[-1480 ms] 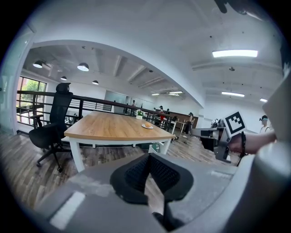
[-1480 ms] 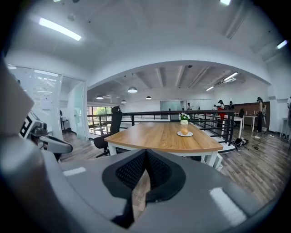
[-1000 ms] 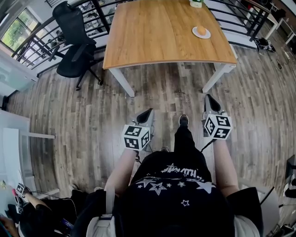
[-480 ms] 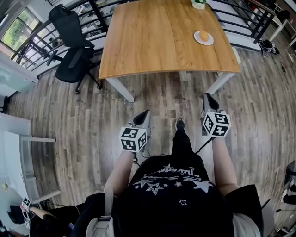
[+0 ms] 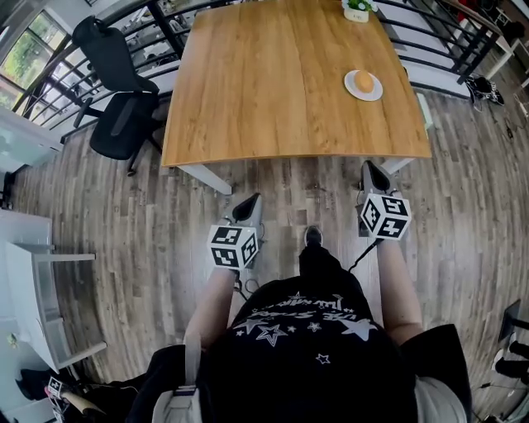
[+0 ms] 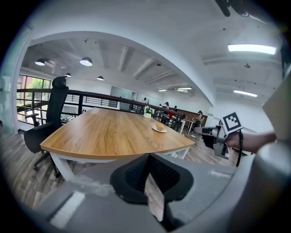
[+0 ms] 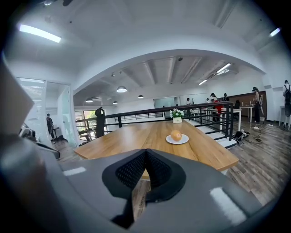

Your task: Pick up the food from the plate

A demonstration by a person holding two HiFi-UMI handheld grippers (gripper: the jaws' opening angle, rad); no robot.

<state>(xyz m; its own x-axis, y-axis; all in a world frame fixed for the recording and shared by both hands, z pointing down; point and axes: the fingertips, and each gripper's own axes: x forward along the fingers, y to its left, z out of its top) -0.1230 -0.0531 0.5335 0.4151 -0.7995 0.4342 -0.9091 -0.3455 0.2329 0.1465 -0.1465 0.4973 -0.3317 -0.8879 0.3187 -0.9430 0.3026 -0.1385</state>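
Barely begun: food [image 5: 362, 80] untouched on plate [image 5: 377, 92] far right on table [image 5: 264, 91], left hand-held gripper [image 5: 250, 202] and right hand-held gripper [image 5: 371, 171] clenched empty, short of near edge.

Open wooden tabletop [image 5: 264, 91] runs from the near edge to the plate [image 5: 374, 92], a flower pot [image 5: 356, 9] standing beyond it.

Wooden table [image 5: 273, 83], black chair [image 5: 122, 130] beside (flowerpot [image 5: 356, 10] atop)

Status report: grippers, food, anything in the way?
Left gripper and right gripper shut, empty, short of table. Food on plate, untouched. Nothing in between.
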